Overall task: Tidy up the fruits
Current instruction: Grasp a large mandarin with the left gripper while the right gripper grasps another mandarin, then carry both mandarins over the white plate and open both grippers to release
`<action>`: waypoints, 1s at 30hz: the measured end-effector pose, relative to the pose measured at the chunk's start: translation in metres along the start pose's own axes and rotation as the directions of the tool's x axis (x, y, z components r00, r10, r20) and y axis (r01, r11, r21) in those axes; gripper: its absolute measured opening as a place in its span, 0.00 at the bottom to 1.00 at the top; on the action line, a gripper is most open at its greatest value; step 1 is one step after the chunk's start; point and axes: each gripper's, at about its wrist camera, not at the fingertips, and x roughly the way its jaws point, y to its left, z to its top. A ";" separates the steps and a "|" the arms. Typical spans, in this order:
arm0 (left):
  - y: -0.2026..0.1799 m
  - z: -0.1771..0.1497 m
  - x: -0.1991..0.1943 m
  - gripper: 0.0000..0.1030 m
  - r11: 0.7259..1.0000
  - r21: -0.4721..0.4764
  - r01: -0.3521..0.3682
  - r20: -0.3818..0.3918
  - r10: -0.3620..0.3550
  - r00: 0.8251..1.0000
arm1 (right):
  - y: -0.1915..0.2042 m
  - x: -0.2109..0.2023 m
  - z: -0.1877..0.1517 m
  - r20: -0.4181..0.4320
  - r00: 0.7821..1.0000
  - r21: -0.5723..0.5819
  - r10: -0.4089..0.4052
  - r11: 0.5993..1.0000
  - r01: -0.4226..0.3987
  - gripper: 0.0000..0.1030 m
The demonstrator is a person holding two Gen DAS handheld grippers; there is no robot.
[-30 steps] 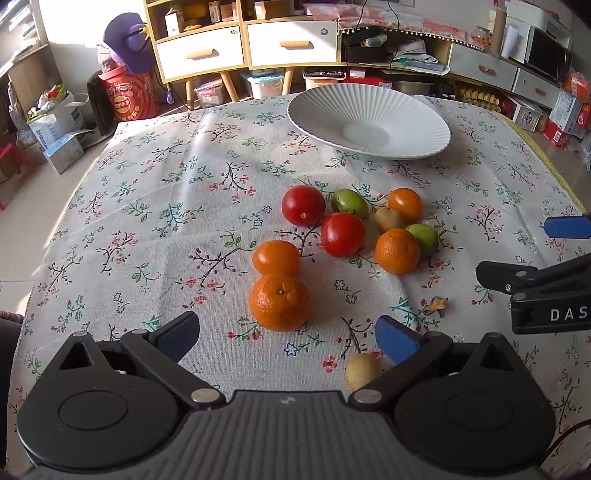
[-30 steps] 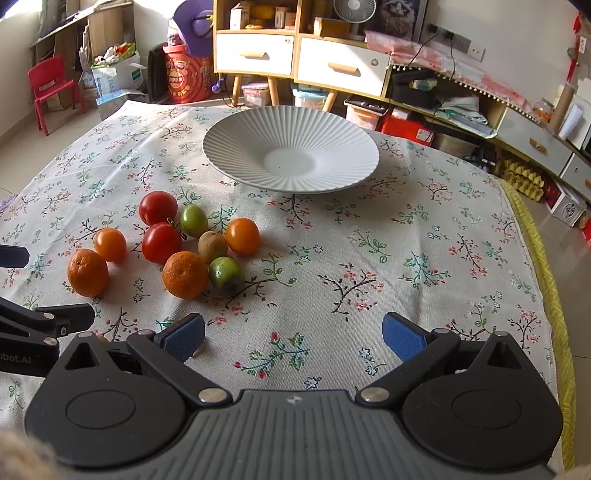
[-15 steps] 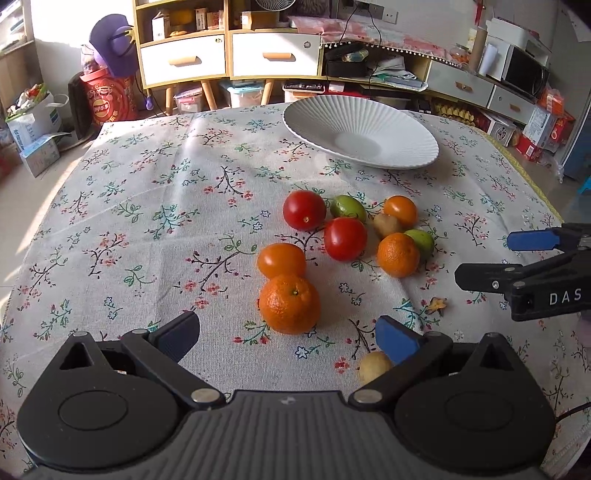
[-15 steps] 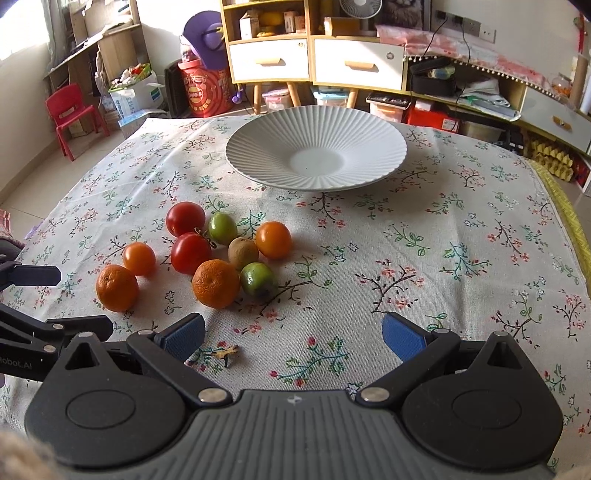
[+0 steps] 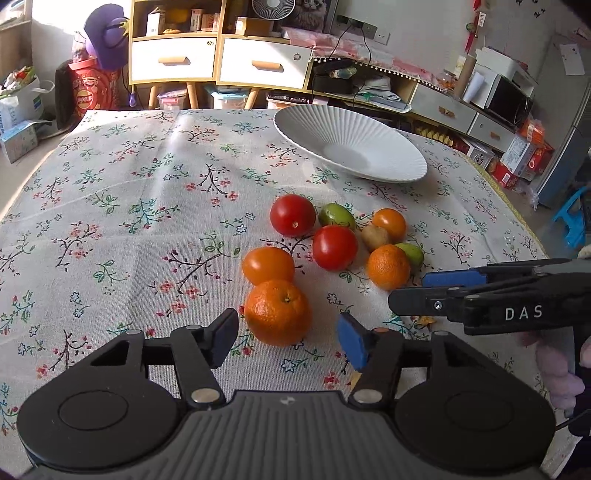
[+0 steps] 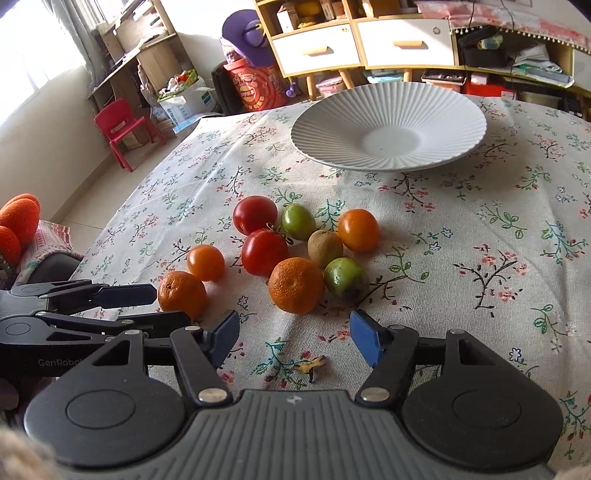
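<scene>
Left view: the left tool point(image 5: 290, 338) is closing — nothing gripped yet, the near orange point(image 5: 277, 312) just ahead of its pads, the plate point(image 5: 351, 144) far right on the desk point(image 5: 110, 206). Best to centre it before squeezing.

Right view: the right tool point(image 6: 293, 338) is closing too, empty — its orange point(image 6: 296, 285) lies just beyond.

floral tablecloth point(image 6: 480, 236) | red chair point(image 6: 118, 125) | desk fan point(image 5: 273, 5) | microwave point(image 5: 509, 98)
</scene>
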 end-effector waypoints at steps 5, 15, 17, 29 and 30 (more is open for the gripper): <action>-0.002 -0.001 0.002 0.42 1.000 0.012 -0.015 0.035 0.015 0.999 | -0.001 0.004 -0.002 0.033 0.999 0.003 0.026 1.000 -0.026 0.54; -0.002 -0.007 0.010 0.35 0.997 -0.018 -0.073 0.051 0.074 0.996 | -0.005 0.007 -0.004 0.070 0.998 -0.007 0.005 1.000 -0.005 0.32; -0.006 -0.009 0.008 0.34 0.996 -0.003 -0.091 0.064 0.091 0.994 | -0.005 0.007 -0.003 0.067 0.998 -0.007 0.004 1.000 -0.004 0.31; -0.011 -0.014 -0.021 0.34 0.970 -0.150 -0.193 0.075 0.206 0.976 | 0.000 -0.013 0.017 0.120 0.993 -0.021 0.015 1.000 -0.012 0.30; -0.014 -0.011 -0.024 0.34 0.968 -0.153 -0.199 0.083 0.214 0.973 | 0.000 -0.015 0.017 0.126 0.992 -0.024 0.016 1.000 -0.013 0.31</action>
